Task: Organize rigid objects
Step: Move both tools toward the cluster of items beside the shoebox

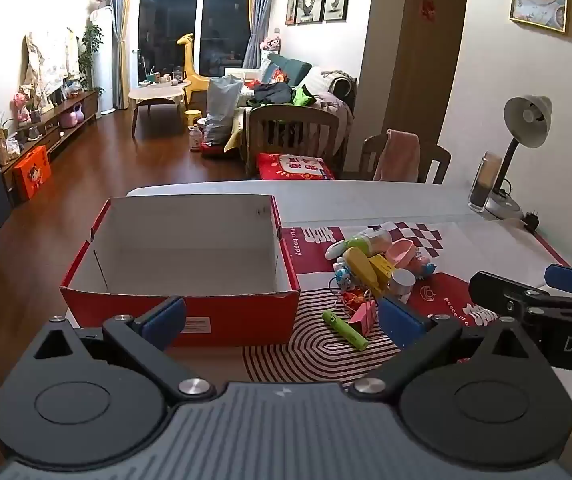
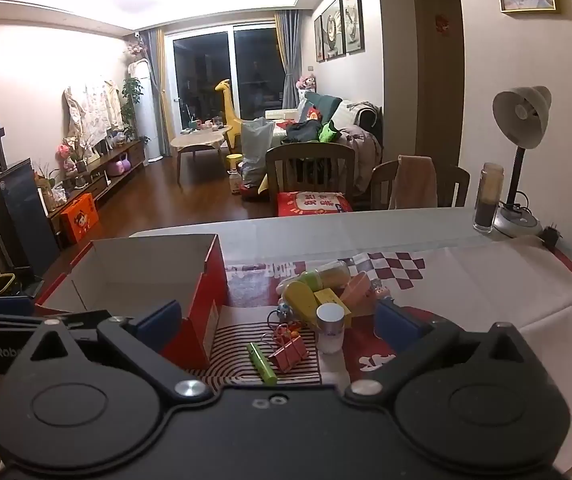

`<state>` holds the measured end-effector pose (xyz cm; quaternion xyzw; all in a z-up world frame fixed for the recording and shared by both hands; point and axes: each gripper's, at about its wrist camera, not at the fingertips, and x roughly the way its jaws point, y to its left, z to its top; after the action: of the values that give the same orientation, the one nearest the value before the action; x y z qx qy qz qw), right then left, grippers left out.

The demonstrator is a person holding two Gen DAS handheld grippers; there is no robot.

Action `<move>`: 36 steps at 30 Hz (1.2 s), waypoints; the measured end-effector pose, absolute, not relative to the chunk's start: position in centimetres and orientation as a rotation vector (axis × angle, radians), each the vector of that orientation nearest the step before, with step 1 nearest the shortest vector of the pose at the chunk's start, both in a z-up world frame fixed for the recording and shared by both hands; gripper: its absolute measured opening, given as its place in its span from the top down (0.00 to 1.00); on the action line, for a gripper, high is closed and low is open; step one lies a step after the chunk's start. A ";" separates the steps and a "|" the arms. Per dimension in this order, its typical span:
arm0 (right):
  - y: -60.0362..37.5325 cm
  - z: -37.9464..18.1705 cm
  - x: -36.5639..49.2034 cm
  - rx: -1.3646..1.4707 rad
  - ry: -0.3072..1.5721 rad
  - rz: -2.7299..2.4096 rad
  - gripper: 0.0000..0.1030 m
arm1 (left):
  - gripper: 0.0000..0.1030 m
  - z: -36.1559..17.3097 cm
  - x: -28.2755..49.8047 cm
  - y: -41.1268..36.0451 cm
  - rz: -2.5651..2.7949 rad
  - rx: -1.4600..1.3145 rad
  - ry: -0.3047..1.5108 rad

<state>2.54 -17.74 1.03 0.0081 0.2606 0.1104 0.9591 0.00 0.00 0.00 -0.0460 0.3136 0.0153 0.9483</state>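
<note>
Item 1, box (image 1: 181,308): red cardboard, white inside, open top, nothing in it as far as both views showed. Stood on left part of table (image 2: 406,224), near front edge.

Item 2, pile of small things, just right of box on patterned cloth (image 1: 486,248): green marker (image 2: 261,363) lying flat nearest the front; pink binder clip (image 2: 289,354) touching or just beside it; small white bottle w/ silver cap (image 2: 330,328) upright; yellow stapler-like piece (image 1: 362,270); green bottle (image 1: 370,240) on its side at back; pink bowl-like piece (image 1: 402,252). Other bits tangled, too small to name.

Item 3, left gripper (image 1: 281,316): jaws wide, nothing held, hung in front of box's near wall and the marker.

Item 4, right gripper (image 2: 277,324): jaws wide, nothing held, aimed at the pile; marker, clip and white bottle lay btwn its fingers' line of sight, not touched.

Step, by judgement: the very start, approach for first pick; no item boxed yet.

Next move, prob.: right gripper to drop onto a loose front item (marker or white bottle), close across its narrow width, lift clear of clip, carry left over box rim, release.
</note>
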 end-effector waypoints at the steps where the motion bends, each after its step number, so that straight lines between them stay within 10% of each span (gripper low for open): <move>1: -17.8 1.0 2.6 0.020 0.531 0.226 0.00 | 0.00 0.0 0.0 0.0 0.033 -0.094 0.636; 36: -18.4 1.0 2.3 0.026 0.536 0.210 0.01 | 0.00 1.5 -1.0 -0.4 -0.011 -0.087 0.586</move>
<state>2.29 -18.35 0.98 0.0130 0.2643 0.1034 0.9588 -0.95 -0.40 1.48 -0.0427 0.2889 -0.0054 0.9564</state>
